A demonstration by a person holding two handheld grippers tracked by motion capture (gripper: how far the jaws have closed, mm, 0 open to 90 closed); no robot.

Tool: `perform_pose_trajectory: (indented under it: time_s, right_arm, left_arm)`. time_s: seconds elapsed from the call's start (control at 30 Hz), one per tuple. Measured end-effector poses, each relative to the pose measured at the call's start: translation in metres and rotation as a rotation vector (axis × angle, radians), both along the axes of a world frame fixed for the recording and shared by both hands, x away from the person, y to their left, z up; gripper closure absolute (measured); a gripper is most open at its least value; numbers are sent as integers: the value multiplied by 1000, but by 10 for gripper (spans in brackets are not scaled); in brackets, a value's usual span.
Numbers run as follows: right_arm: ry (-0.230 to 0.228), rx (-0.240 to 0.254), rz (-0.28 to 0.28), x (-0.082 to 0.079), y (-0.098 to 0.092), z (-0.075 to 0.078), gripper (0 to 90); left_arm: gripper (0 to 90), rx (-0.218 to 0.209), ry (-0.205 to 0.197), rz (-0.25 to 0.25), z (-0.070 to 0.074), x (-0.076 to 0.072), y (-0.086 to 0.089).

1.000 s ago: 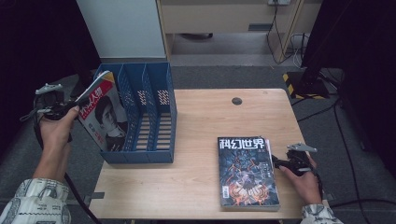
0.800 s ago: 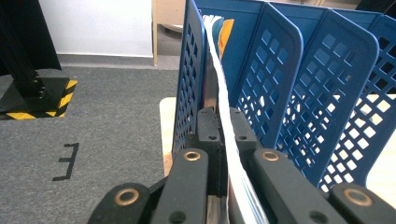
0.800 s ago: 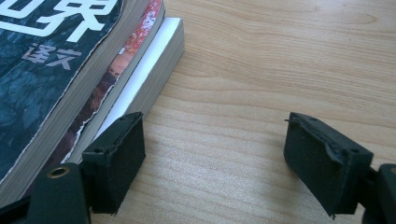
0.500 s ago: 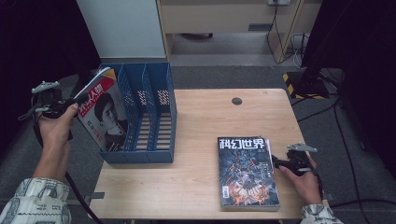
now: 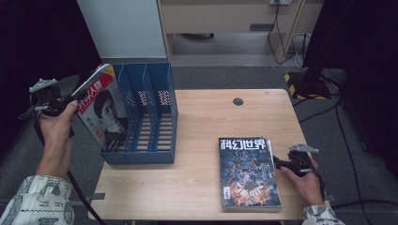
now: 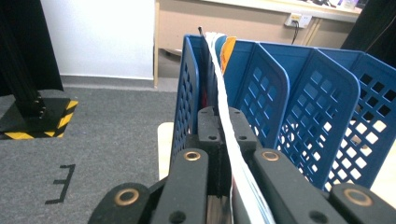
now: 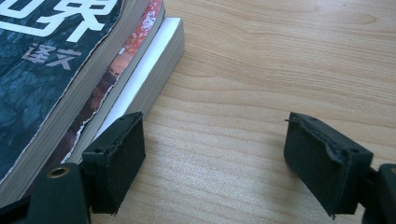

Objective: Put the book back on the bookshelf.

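Wooden table (image 5: 197,140): left gripper (image 5: 70,101) clamps magazine (image 5: 101,110) in blue rack's (image 5: 150,112) end slot; right gripper (image 5: 278,164) gapes empty.

I count one blue file rack (image 5: 150,117) on my table, and it has three slots. One magazine with a face on its cover (image 5: 101,110) leans in the leftmost slot. Over by my right claw (image 5: 281,165) lies one stack of magazines (image 5: 248,171): from close up I make out three in it, a dark one on top, a red-edged one under it and a white-edged one at the bottom. That makes four magazines. Two claws are mine, left (image 5: 61,105) and right. One wooden table (image 5: 202,122), one dark round cap (image 5: 238,101) set in it.
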State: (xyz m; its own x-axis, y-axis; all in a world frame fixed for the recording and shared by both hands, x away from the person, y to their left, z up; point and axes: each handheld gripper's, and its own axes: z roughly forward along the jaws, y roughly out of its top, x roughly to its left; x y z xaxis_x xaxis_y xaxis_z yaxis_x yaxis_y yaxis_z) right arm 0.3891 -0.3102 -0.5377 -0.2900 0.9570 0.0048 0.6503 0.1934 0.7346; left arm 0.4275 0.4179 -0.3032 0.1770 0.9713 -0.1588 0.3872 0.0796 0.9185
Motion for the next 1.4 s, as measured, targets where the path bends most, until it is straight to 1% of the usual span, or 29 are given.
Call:
perform_pose_trajectory:
  time_s: [0.03, 0.1, 0.17, 0.2, 0.23, 0.47, 0.6, 0.73, 0.8, 0.97, 1.33, 1.4]
  right_arm:
    - [-1, 0, 0, 0, 0, 0, 207]
    - [-3, -1, 1, 0, 0, 0, 207]
    - [-1, -2, 2, 0, 0, 0, 207]
    - [-2, 0, -1, 0, 0, 0, 207]
    - [0, 0, 0, 0, 0, 0, 207]
    - [0, 0, 0, 0, 0, 0, 207]
    - [0, 0, 0, 0, 0, 0, 207]
    - [0, 0, 0, 0, 0, 0, 207]
    - [-1, -1, 2, 0, 0, 0, 207]
    - [0, 0, 0, 0, 0, 0, 207]
    - [0, 0, 0, 0, 0, 0, 207]
    - [0, 0, 0, 0, 0, 0, 207]
  left_arm:
    - [865, 0, 0, 0, 0, 0, 0]
    - [865, -3, -23, 5, -1, 0, 2]
    - [865, -5, -28, 6, -1, 0, 3]
    - [865, -13, -43, 10, -2, 1, 3]
    - [865, -13, -49, 10, -3, 2, 3]
    - [865, -10, -67, 21, -5, 6, -2]
    - [865, -14, -61, 17, -5, 7, -3]
    - [865, -12, -40, 10, -6, 8, -3]
    - [865, -17, -51, 15, -8, 8, -3]
    - [864, -17, -62, 23, -10, 9, -4]
    - [864, -14, -62, 27, -14, 8, -2]
    - [864, -7, -59, 28, -14, 8, -2]
